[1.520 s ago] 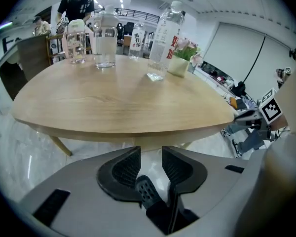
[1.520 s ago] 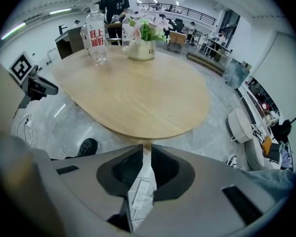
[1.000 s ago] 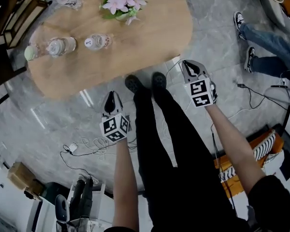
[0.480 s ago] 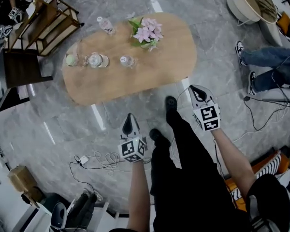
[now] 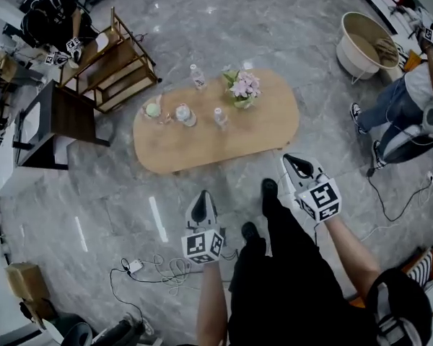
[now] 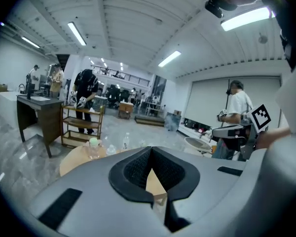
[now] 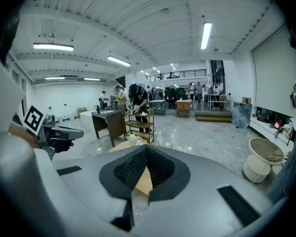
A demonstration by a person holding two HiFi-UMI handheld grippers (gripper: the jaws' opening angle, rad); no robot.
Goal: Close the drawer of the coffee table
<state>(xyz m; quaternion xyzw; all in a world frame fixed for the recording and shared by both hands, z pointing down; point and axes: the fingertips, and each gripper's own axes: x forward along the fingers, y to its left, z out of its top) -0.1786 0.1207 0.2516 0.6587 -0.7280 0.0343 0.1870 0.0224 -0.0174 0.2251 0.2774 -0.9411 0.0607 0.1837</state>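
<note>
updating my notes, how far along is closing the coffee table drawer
Done, seemingly: no drawer sticks out from under the coffee table in the head view, though its side is not visible. In hand: nothing; left gripper and right gripper are both shut, empty, apart from the table. Left: nothing visible.

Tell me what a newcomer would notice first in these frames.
The oval wooden coffee table stands mid-floor on grey marble, with pink flowers and a few bottles on top. Nearer the camera, the left gripper and right gripper, both shut and empty, hang either side of the person's dark-trousered legs, short of the table. No drawer shows from above.
</note>
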